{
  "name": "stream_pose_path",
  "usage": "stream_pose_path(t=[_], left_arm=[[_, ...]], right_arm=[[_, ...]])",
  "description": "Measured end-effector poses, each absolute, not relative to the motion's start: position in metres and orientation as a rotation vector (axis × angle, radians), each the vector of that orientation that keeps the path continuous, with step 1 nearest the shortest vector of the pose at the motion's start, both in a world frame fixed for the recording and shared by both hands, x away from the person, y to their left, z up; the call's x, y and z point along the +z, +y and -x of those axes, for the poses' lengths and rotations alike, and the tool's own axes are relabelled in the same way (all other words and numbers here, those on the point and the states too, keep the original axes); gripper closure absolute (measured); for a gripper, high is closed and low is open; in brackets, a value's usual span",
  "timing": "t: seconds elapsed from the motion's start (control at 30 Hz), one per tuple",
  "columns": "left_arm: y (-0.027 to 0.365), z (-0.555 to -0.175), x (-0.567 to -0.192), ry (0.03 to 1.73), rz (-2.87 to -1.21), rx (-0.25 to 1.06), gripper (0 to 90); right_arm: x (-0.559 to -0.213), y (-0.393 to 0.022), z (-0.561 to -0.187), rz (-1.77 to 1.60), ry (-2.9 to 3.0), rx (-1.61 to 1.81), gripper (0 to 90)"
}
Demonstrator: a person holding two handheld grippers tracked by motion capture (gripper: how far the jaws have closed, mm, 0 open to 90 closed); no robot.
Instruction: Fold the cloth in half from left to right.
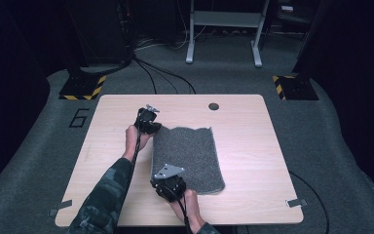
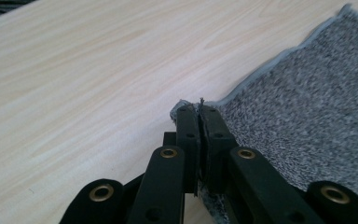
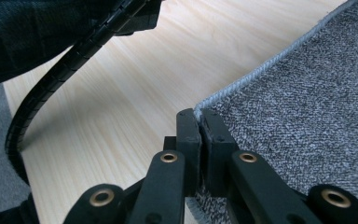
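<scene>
nearest the person, the right gripper sits at the near left corner of the grey cloth, its fingers pressed together and pinching the stitched corner edge, as the right gripper view shows; the cloth lies flat across the middle of the pale wooden surface, its long side running away from the person; a camouflage sleeve and a black cable run along its left side; farther off, the left gripper pinches the far left corner, fingers clamped tight on the frayed hem; beyond, a small dark hole marks the surface near its far edge.
</scene>
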State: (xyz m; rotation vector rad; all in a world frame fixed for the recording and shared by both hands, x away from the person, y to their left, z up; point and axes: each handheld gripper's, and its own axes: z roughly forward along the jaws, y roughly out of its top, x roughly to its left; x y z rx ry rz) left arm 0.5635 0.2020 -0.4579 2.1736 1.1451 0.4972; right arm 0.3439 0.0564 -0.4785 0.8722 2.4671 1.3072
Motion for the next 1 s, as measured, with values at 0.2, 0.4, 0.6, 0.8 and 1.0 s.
stream_pose_path(t=[0.2,0.4,0.6,0.8,1.0], left_arm=[[0.201,-0.564,-0.440,1.127,-2.196,0.524,87.3],[0.202,-0.564,-0.422,1.123,-2.220,0.564,87.3],[0.201,-0.564,-0.406,1.120,-2.250,0.581,87.2],[0.186,-0.565,-0.401,1.104,-2.267,0.581,87.0],[0.164,-0.569,-0.399,1.089,-2.279,0.568,86.9]], right_arm=[[-0.466,0.058,-0.344,-0.853,2.438,1.355,87.3],[-0.449,0.064,-0.343,-0.834,2.403,1.414,87.2],[-0.443,0.061,-0.340,-0.841,2.376,1.458,87.1],[-0.447,0.039,-0.336,-0.889,2.337,1.458,87.0],[-0.447,0.018,-0.334,-0.928,2.287,1.465,87.0]])
